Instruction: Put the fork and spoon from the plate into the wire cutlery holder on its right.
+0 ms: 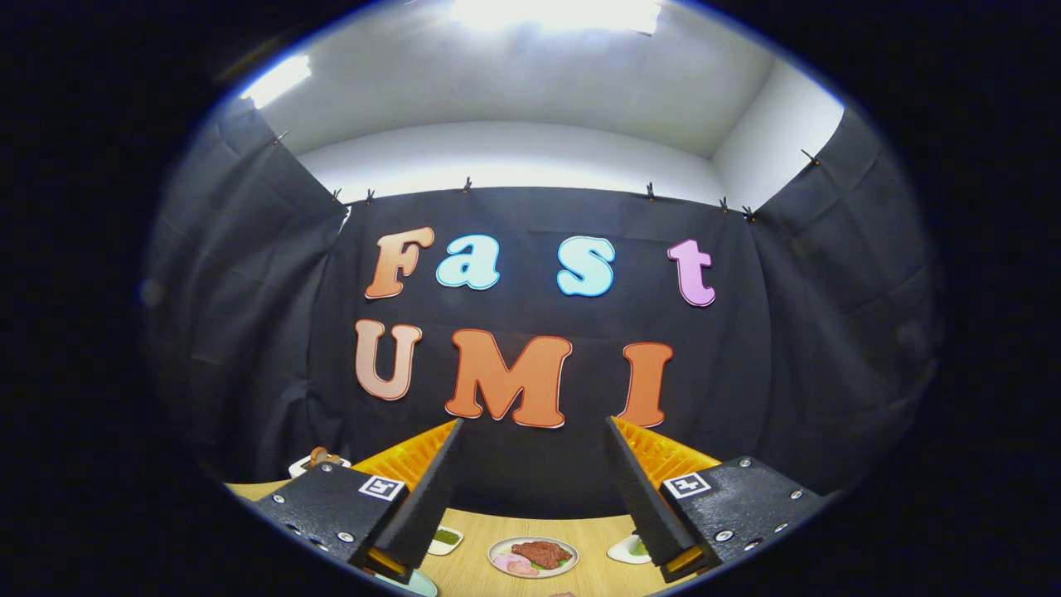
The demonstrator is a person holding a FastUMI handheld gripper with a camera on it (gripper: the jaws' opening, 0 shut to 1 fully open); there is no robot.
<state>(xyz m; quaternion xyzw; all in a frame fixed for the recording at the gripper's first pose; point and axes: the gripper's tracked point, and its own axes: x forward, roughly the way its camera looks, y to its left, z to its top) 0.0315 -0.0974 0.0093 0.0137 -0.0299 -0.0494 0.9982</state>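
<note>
Fingers [535, 431] apart, empty; table [597, 531] mostly hidden

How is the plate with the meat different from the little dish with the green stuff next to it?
The meat plate is round; the green dish looks squarish.
The meat plate is bigger than the green dish.
The meat plate carries brown and pink food with green at its edge; the green dish carries one green dab.
The meat plate lies between the open gripper fingers; the green dish sits half hidden beside one finger.
Both are white, on the wooden table.

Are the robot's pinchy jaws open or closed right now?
Open. The gripper has its two jaws spread wide apart with nothing between them; through the gap you see the wooden table and a plate of food below.
</note>
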